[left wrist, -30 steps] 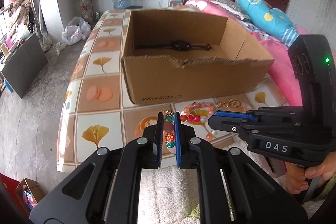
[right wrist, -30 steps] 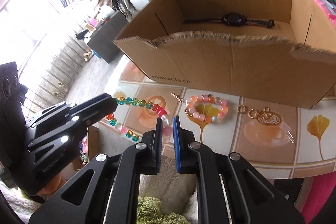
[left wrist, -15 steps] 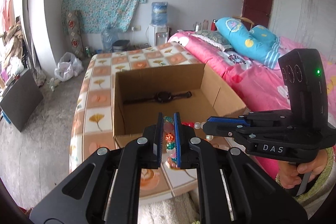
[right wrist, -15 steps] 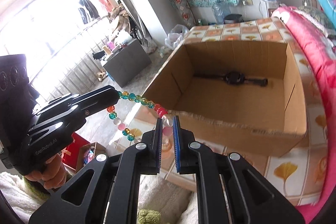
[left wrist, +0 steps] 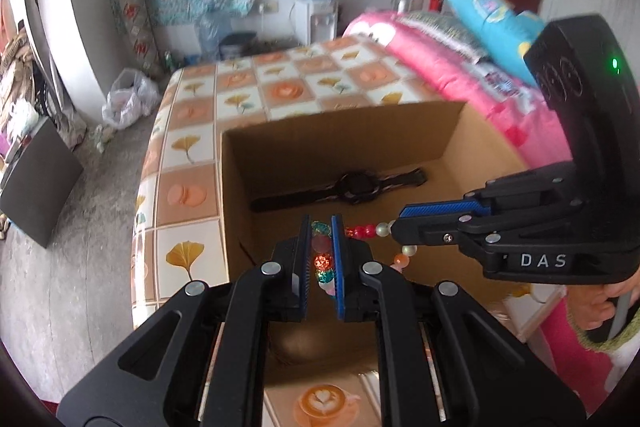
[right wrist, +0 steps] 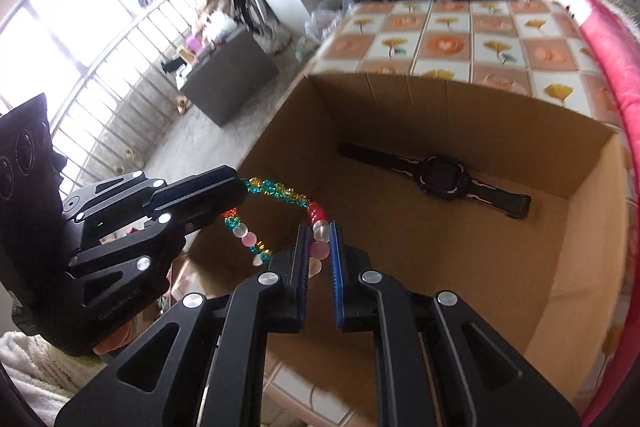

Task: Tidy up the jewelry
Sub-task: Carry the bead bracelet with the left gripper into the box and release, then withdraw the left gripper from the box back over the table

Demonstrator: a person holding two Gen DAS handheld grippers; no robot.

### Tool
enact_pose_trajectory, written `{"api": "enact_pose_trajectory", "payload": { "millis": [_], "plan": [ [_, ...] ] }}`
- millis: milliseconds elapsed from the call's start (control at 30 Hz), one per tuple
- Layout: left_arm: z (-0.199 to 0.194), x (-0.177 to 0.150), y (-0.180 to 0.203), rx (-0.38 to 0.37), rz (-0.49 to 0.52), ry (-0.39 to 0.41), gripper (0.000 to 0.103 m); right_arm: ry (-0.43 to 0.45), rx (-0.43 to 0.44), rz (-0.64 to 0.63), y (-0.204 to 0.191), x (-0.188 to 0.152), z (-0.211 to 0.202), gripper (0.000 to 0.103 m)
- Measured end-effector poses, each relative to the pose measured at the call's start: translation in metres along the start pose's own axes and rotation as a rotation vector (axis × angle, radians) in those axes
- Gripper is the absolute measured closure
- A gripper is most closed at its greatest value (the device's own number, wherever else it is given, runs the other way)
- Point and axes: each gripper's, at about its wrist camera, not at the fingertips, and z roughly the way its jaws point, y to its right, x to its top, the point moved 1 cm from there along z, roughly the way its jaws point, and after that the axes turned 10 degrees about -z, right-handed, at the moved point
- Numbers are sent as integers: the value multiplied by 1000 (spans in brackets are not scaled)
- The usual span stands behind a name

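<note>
A colourful bead bracelet [left wrist: 362, 231] hangs stretched between both grippers over the open cardboard box [left wrist: 340, 131]. My left gripper [left wrist: 321, 227] is shut on its glittery beads; in the right wrist view it [right wrist: 236, 187] comes in from the left. My right gripper [right wrist: 320, 231] is shut on the pale pink beads of the bracelet [right wrist: 280, 193]; in the left wrist view it [left wrist: 394, 225] comes in from the right. A black wristwatch [right wrist: 440, 177] lies flat on the box floor, also visible in the left wrist view [left wrist: 352, 187].
The box [right wrist: 460, 99] stands on a table with a tiled leaf-pattern cloth [left wrist: 248, 95]. A pink bed [left wrist: 452, 67] runs along the table's right side. A grey cabinet [right wrist: 228, 79] and railing stand on the floor to the left.
Both grippers lifted the bracelet off the table and carried it forward over the box. It now hangs above the box's inside.
</note>
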Motion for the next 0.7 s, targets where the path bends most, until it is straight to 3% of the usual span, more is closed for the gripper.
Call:
{"api": "enact_pose_trajectory", "payload": {
  "millis": [200,300,400,567,600,700],
  "plan": [
    [46,0,-13,56,25,-81,94,-177,-6,41,19,19,58,93],
    [53,1,-17,57,11,-94,94,-200,-4,62,22,24,67,92],
    [51,3,-20,57,7,-81,93,-181,-16,82,25,25,65,92],
    [33,4,-25,40,-27,-17,80,-91,-2,113,27,21,37,92],
    [28,4,-25,35,-35,-2,73,-63,-6,112,24,19,26,91],
    [3,1,-29,18,-61,53,58,24,-27,94,15,9,-10,77]
  ]
}}
